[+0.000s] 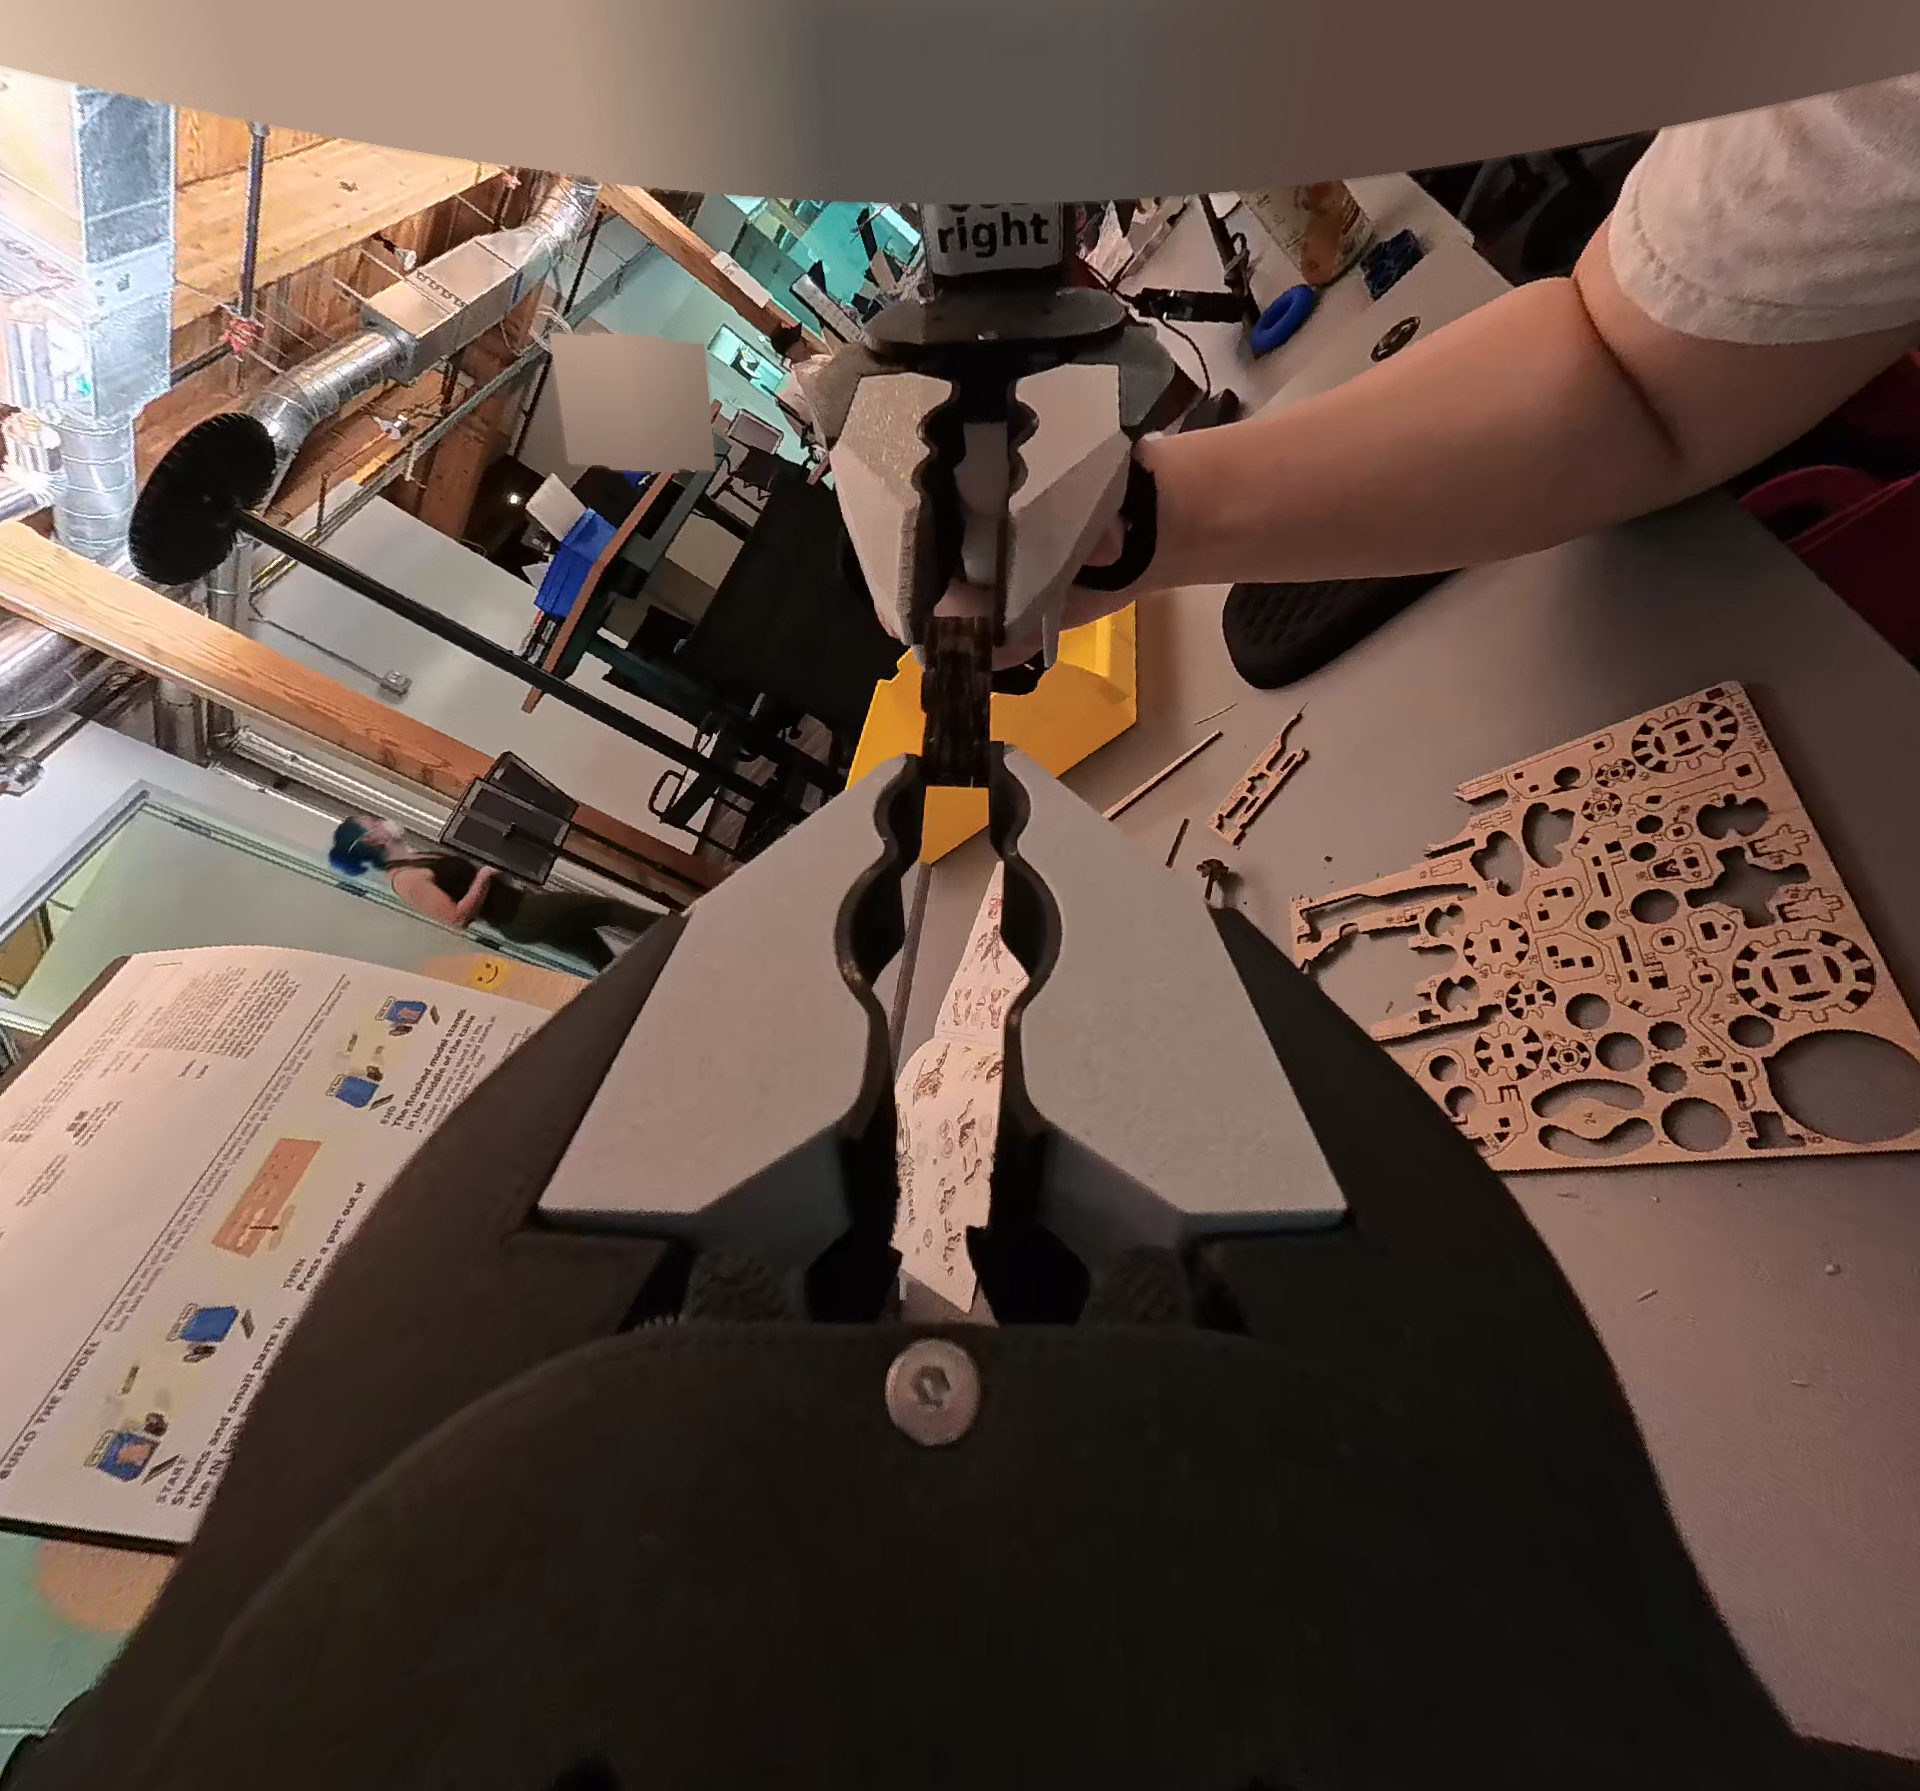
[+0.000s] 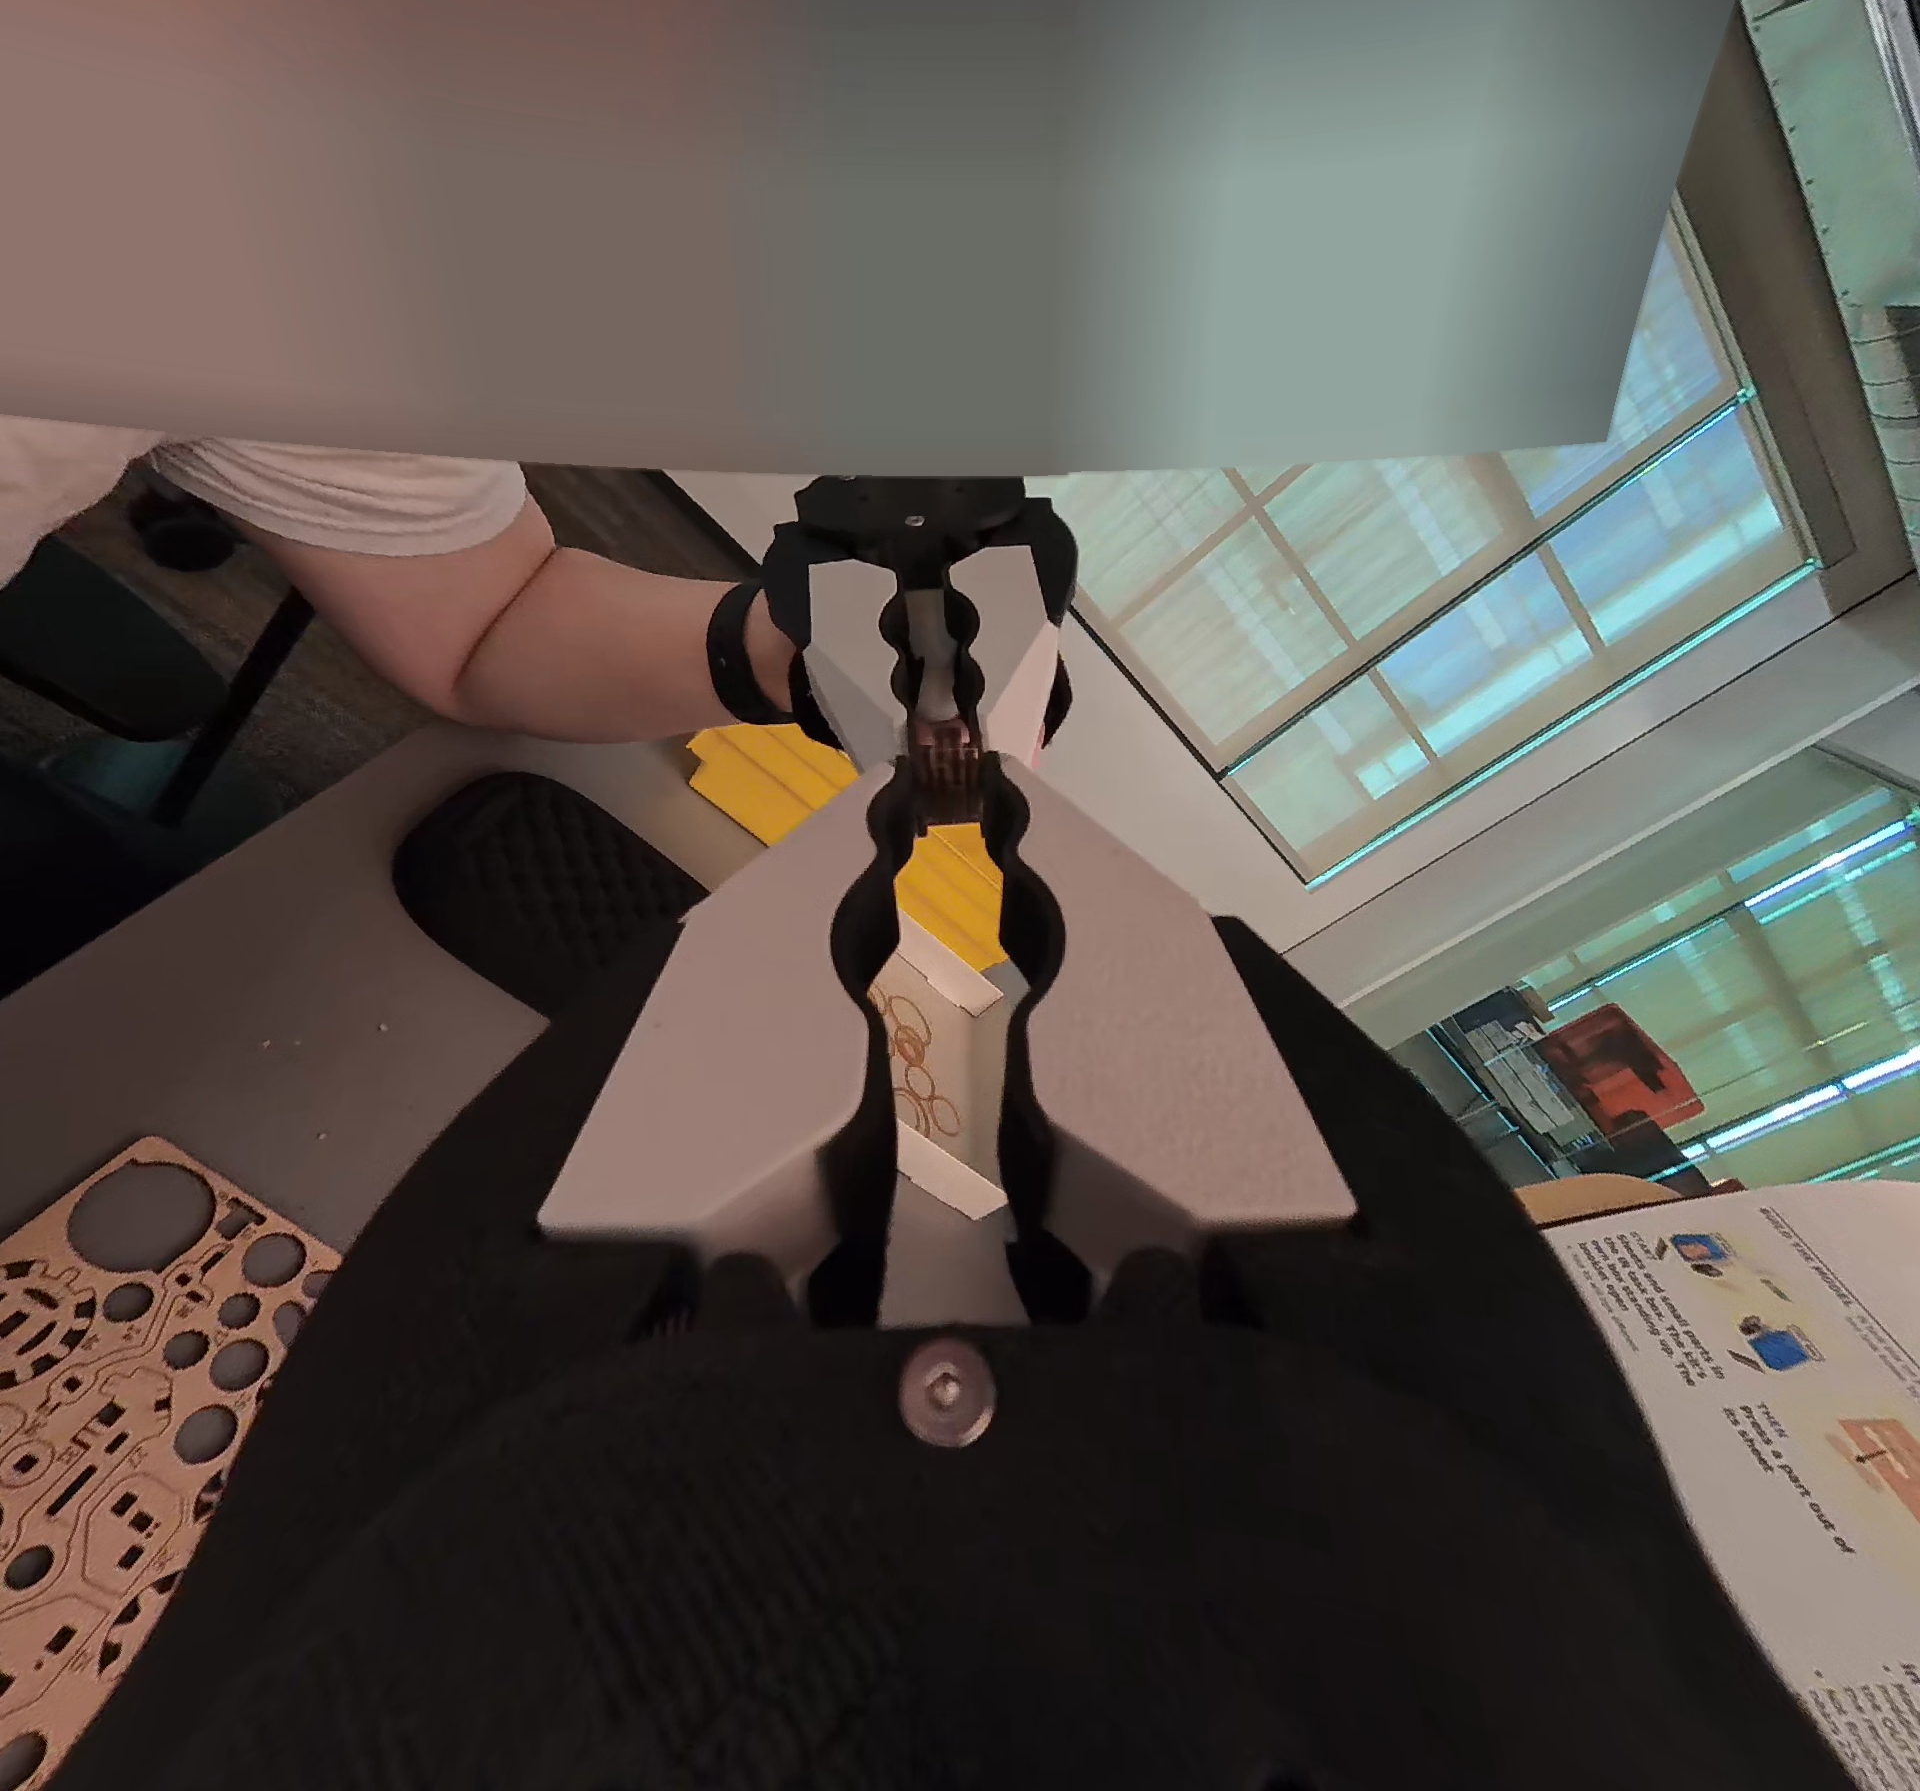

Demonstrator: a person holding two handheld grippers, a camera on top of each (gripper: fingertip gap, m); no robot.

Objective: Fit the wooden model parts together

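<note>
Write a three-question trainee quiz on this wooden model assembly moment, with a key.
1. True or false: both grippers grip the same small dark wooden part.
2. On which side of the left wrist view does the punched-out wooden sheet lie?
3. What colour is the bin behind the grippers: A yellow, B red, C green?

Key: 1 true: left gripper and right gripper meet tip to tip on it. 2 right. 3 A.

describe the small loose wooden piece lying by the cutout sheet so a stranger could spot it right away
On the grey table lies a big pale wooden sheet full of holes. Just beyond its far left corner sits the loose wooden piece, a narrow strip with slots. Unlike the thin splinters nearby, it is cut to shape.
</note>
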